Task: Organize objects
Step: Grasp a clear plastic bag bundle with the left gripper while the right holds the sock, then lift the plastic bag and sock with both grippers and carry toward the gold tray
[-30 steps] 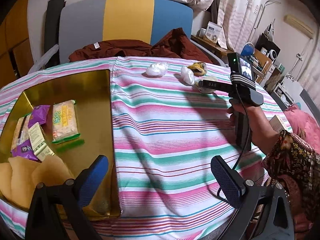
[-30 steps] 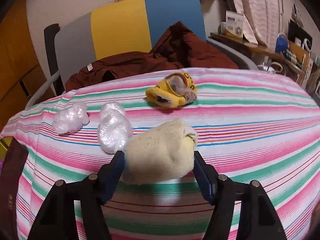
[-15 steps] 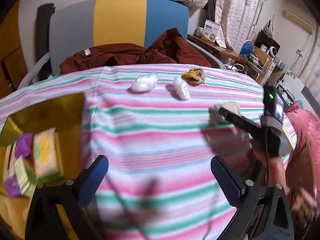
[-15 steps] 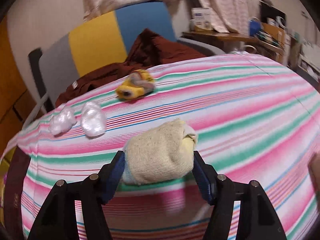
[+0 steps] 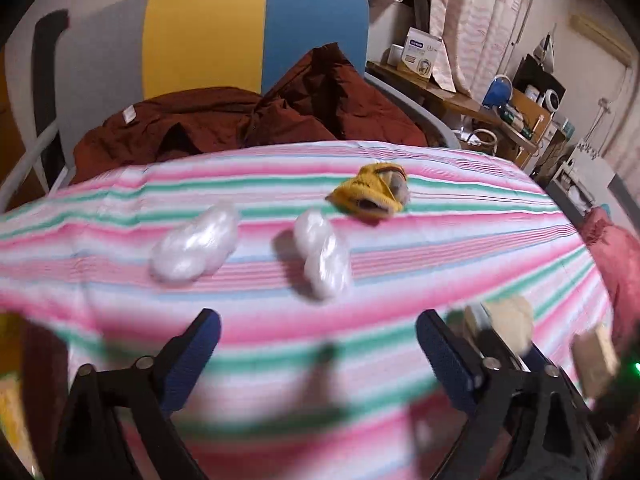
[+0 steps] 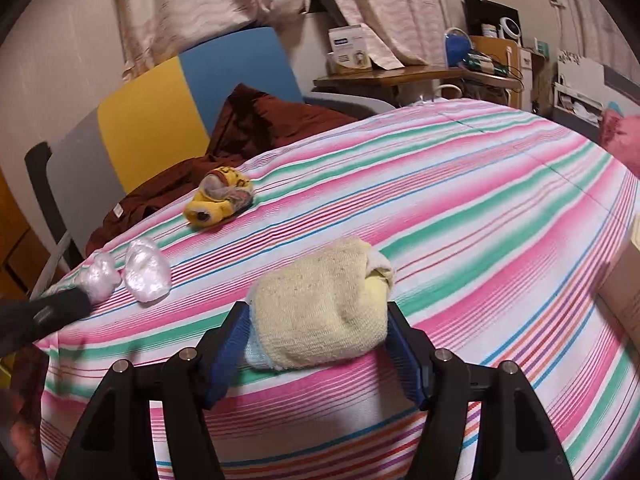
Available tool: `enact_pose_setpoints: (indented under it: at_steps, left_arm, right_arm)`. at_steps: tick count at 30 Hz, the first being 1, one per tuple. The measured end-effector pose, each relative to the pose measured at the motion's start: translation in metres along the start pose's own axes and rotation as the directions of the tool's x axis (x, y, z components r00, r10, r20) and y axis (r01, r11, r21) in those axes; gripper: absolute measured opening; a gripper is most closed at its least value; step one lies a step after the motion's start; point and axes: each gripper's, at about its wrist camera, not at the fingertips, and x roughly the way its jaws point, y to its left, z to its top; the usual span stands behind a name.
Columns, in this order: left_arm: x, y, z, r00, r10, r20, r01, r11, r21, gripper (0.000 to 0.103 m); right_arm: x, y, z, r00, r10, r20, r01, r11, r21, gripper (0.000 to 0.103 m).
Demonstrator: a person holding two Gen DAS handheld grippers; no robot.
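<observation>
My left gripper (image 5: pixel 320 354) hovers low over the striped tablecloth (image 5: pixel 460 248); its jaws are closing and nothing is between them. Just beyond it lie two white plastic-wrapped bundles (image 5: pixel 196 248) (image 5: pixel 322 256) and, farther back, a yellow rolled sock (image 5: pixel 372 196). My right gripper (image 6: pixel 316 350) is shut on a cream rolled sock (image 6: pixel 320 312), held a little above the cloth. That sock (image 5: pixel 512 316) shows blurred at the lower right of the left wrist view. In the right wrist view the yellow sock (image 6: pixel 220 200) and the bundles (image 6: pixel 148 272) lie to the left, next to a dark finger (image 6: pixel 44 314) of my left gripper.
A chair (image 5: pixel 208 36) with a grey, yellow and blue back stands behind the table, a maroon garment (image 5: pixel 248 120) heaped on it. A cardboard box (image 6: pixel 624 292) sits at the right table edge. A cluttered shelf (image 6: pixel 420 74) and a pink cushion (image 5: pixel 616 256) lie to the right.
The left gripper has swept right, away from the gold tray of snack packets, to just before the white bundles. The right gripper has rolled and drawn back with the cream sock.
</observation>
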Motion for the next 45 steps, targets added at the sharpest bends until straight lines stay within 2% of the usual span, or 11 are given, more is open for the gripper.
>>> enact_pose_setpoints:
  at_steps: [3,7,8,9,11,12,14,16,22,31,45]
  left_arm:
    - [0.032,-0.009,0.012,0.998,0.047,-0.029,-0.046,0.998,0.038,0.085]
    - [0.060,-0.007,0.022,0.997,0.056,-0.046,-0.056,0.998,-0.007,0.084]
    - [0.065,-0.006,0.024,0.997,0.060,-0.039,-0.061,0.998,-0.019,0.078]
    - [0.068,-0.006,0.025,0.998,0.061,-0.032,-0.062,0.998,-0.023,0.066]
    - [0.075,-0.009,0.025,0.997,0.070,-0.020,-0.070,0.998,0.003,0.052]
    - [0.075,-0.011,0.022,0.996,0.088,0.002,-0.088,0.996,0.031,0.046]
    - [0.074,-0.012,0.020,0.998,0.061,0.017,-0.061,0.997,0.043,0.038]
    - [0.071,-0.012,0.017,0.999,0.035,0.027,-0.037,0.998,0.054,0.037]
    - [0.045,-0.009,-0.002,0.994,0.064,0.093,-0.069,0.996,0.048,0.036]
    - [-0.002,-0.007,-0.040,0.982,0.067,0.174,-0.079,0.995,0.064,0.036]
    - [-0.050,0.003,-0.091,0.975,0.059,0.214,-0.080,0.992,0.094,0.037]
  right_arm:
    - [0.001,-0.001,-0.001,1.000,0.008,0.004,-0.008,1.000,0.006,0.067]
    - [0.001,-0.001,-0.002,1.000,0.007,0.012,-0.007,1.000,0.005,0.067]
    - [0.002,-0.001,-0.002,1.000,0.008,0.013,-0.008,1.000,0.006,0.067]
    - [0.002,-0.002,-0.002,1.000,0.011,0.014,-0.011,1.000,0.008,0.067]
    - [0.002,-0.002,-0.003,1.000,0.014,0.016,-0.014,1.000,0.011,0.067]
    - [0.003,-0.003,-0.003,1.000,0.016,0.016,-0.016,1.000,0.013,0.067]
    - [0.003,-0.003,-0.003,1.000,0.018,0.019,-0.018,1.000,0.016,0.067]
    - [0.003,-0.003,-0.004,1.000,0.017,0.019,-0.018,1.000,0.016,0.067]
    - [0.002,-0.001,-0.004,1.000,0.011,0.021,-0.011,1.000,0.011,0.067]
    - [0.000,0.006,-0.004,0.999,-0.032,0.029,0.033,0.999,-0.028,0.067]
    - [-0.011,0.028,-0.006,0.992,-0.086,0.091,0.098,0.986,-0.137,0.067]
